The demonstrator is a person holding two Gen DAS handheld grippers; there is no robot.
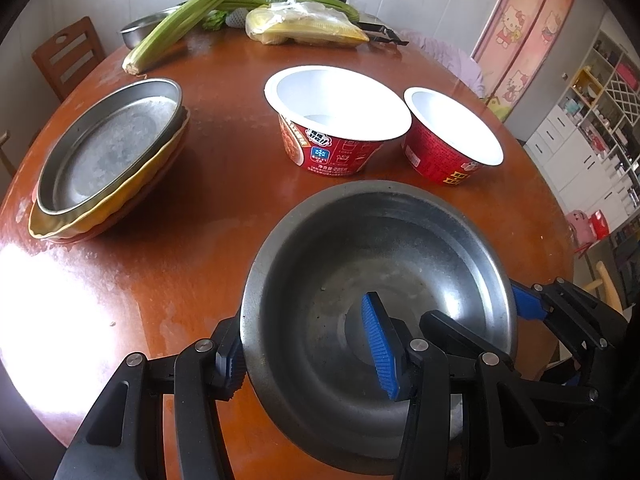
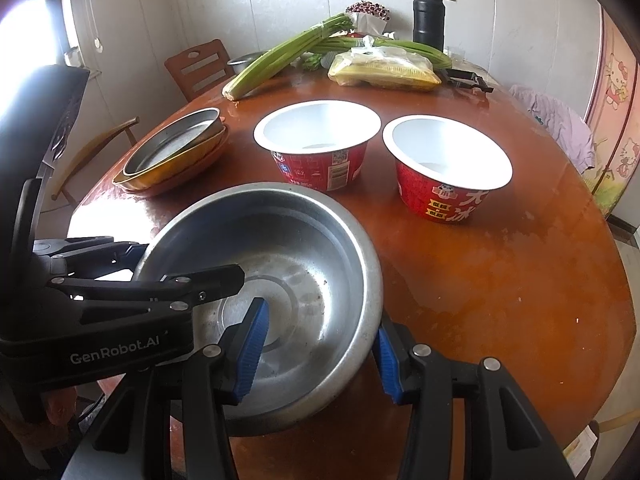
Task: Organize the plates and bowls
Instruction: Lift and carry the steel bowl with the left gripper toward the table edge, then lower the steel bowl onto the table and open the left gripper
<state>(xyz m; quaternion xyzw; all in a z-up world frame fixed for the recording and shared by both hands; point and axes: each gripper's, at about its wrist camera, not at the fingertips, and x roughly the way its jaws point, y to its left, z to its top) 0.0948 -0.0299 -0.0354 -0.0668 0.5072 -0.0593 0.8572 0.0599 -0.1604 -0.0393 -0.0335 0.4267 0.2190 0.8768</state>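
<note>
Nearest: steel bowl (image 1: 380, 320) on the round table (image 1: 192, 264), mouth up, round, so no long axis. Left gripper (image 1: 308, 356) straddles its left rim, one pad inside, one outside, clamped on the wall. Right gripper (image 2: 320, 356) does the same at the right rim, jaws nearly closed on it.

Beyond: two red paper bowls (image 1: 340, 132) (image 2: 448, 172), upright, side by side. Left of them, plate stack (image 1: 108, 160), steel plate on top.

Far edge: celery (image 2: 280, 60), bagged corn (image 2: 384, 70), flask (image 2: 429, 16).

Only the right view shows the left gripper's body with its lettering.
</note>
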